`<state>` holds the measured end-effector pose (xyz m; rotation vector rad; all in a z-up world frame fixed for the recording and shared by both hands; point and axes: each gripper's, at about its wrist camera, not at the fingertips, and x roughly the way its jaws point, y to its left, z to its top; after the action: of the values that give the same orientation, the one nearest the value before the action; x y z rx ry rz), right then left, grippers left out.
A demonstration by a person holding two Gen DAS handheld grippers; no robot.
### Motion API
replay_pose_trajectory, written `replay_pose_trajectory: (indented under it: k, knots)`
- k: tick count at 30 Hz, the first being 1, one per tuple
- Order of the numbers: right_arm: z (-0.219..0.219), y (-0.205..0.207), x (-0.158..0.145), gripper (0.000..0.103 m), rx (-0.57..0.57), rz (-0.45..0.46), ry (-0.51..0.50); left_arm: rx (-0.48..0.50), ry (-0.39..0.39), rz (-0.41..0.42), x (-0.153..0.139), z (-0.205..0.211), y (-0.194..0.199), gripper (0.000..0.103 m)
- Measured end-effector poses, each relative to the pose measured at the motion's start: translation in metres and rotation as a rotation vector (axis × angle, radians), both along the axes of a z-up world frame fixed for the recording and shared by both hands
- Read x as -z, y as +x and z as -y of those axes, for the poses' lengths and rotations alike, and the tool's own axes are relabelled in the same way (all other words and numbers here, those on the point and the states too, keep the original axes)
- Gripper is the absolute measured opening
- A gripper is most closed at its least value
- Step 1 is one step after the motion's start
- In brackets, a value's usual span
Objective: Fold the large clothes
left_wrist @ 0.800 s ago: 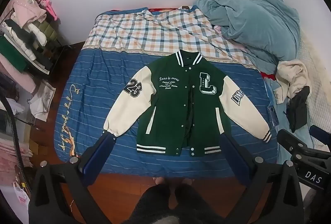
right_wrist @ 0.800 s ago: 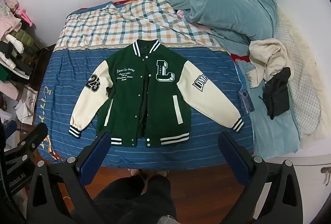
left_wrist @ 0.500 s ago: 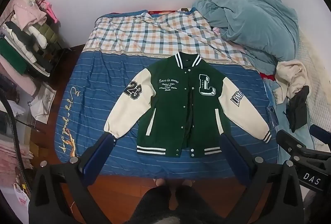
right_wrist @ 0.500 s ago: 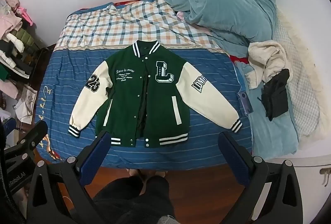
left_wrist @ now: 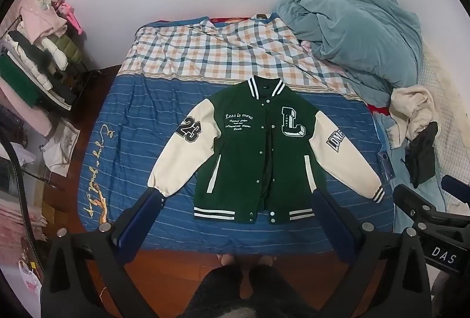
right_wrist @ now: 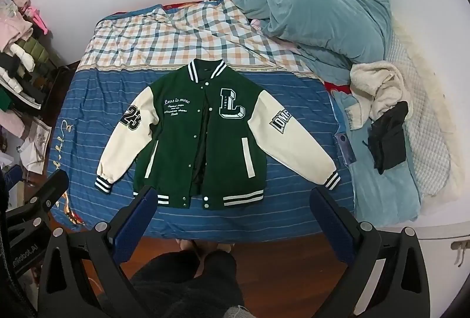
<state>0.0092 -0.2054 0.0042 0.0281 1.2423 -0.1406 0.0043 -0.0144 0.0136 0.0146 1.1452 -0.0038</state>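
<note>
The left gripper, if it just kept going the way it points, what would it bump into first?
Most likely the green jacket spread on the bed. The left gripper hangs open above it, aimed steeply down at its lower front, though depth is hard to judge.

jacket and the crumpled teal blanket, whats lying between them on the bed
Only the checked sheet lies between the jacket and the teal blanket; nothing else sits on that stretch. The right wrist view shows it best.
</note>
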Motion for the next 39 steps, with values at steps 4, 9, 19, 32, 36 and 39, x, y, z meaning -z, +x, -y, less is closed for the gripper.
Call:
replay_pose_trajectory:
  k: [4,9,19,32,36,39]
  knots:
    - [0.003,0.000,-0.007,0.103,0.004,0.005,-0.003,0.009,0.011,0.007,-0.004,0.000,-0.003,0.103]
    - [0.010,0.000,-0.014,0.103,0.002,0.009,-0.009,0.002,0.011,0.011,-0.007,-0.005,-0.004,0.103]
    - [0.014,-0.002,-0.020,0.103,0.004,0.019,-0.007,0.001,0.008,0.018,-0.009,-0.006,-0.003,0.103]
    - [0.014,-0.006,-0.023,0.103,0.004,0.027,-0.001,0.004,0.000,0.039,-0.016,-0.003,0.005,0.103]
    - [0.011,-0.008,-0.023,0.103,0.004,0.029,-0.003,0.003,-0.002,0.051,-0.017,-0.005,-0.004,0.103]
    - [0.011,-0.008,-0.025,0.103,0.004,0.033,-0.003,0.001,-0.006,0.058,-0.015,-0.006,-0.009,0.103]
